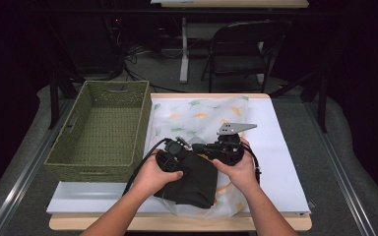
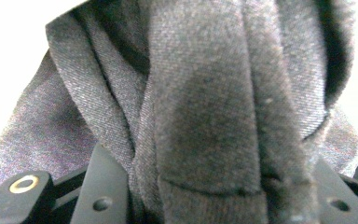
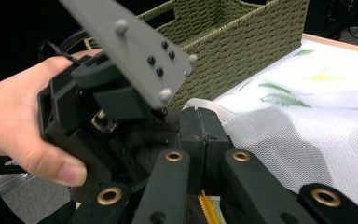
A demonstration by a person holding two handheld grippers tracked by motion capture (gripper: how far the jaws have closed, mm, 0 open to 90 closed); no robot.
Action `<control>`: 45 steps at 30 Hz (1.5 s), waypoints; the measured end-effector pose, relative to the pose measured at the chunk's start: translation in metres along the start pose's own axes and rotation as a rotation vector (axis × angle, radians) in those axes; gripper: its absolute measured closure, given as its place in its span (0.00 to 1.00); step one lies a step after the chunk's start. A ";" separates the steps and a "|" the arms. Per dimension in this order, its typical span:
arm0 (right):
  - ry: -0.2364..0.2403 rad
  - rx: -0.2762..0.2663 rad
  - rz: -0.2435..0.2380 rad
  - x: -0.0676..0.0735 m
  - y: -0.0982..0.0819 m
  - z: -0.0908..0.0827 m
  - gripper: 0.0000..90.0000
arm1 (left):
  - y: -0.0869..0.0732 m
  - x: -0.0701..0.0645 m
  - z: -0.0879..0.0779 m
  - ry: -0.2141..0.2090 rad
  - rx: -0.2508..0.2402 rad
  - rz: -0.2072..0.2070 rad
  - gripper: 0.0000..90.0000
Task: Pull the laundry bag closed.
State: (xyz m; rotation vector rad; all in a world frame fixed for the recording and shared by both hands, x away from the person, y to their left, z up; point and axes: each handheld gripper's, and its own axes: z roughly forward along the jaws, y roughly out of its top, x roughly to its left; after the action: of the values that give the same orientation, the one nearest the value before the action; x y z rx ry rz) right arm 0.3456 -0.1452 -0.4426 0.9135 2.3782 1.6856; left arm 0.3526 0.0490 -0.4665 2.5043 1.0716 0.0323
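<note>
A dark folded garment (image 1: 194, 179) lies half inside a white mesh bag (image 1: 197, 115) printed with green and yellow leaves, on the table's near side. My left gripper (image 1: 174, 152) is shut on the garment's upper left edge. In the left gripper view the dark cloth (image 2: 205, 116) bunches between the two black jaws. My right gripper (image 1: 211, 147) sits just to the right, jaws pressed together on the bag's rim (image 3: 200, 106). An orange zipper (image 3: 207, 207) shows between its arms. The left gripper's body (image 3: 88, 107) and the hand holding it are close in front of it.
A green woven basket (image 1: 101, 128) stands empty at the table's left, touching the bag's side. The white table cover (image 1: 280, 162) stretches bare to the right. A folding chair (image 1: 241, 49) and a desk leg stand beyond the far edge.
</note>
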 end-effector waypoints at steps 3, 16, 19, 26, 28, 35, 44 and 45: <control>-0.006 -0.005 0.005 -0.001 0.000 -0.001 1.00 | 0.001 0.001 0.003 0.011 -0.017 -0.006 0.61; -0.046 0.023 0.012 -0.008 -0.007 0.003 1.00 | -0.008 0.007 0.022 0.016 -0.032 -0.014 0.52; -0.052 0.023 0.004 -0.008 -0.007 0.003 1.00 | -0.008 0.006 0.022 0.022 -0.025 -0.007 0.51; -0.059 0.021 0.005 -0.010 -0.008 0.002 1.00 | -0.009 0.004 0.021 0.004 -0.031 -0.019 0.41; -0.060 0.020 0.009 -0.011 -0.009 0.002 1.00 | -0.010 0.004 0.018 -0.008 -0.043 -0.020 0.36; -0.067 0.019 0.012 -0.012 -0.010 0.001 1.00 | -0.018 -0.001 0.004 0.011 -0.060 0.003 0.30; -0.073 0.020 0.015 -0.011 -0.010 0.001 1.00 | -0.030 0.005 0.004 0.000 -0.090 0.001 0.36; -0.074 0.022 0.014 -0.011 -0.010 0.001 1.00 | -0.032 0.006 0.005 0.000 -0.100 0.000 0.39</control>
State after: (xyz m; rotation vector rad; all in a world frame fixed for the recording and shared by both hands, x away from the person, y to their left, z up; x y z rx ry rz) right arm 0.3508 -0.1523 -0.4552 0.9812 2.3521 1.6043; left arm 0.3360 0.0710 -0.4835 2.4149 1.0436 0.0843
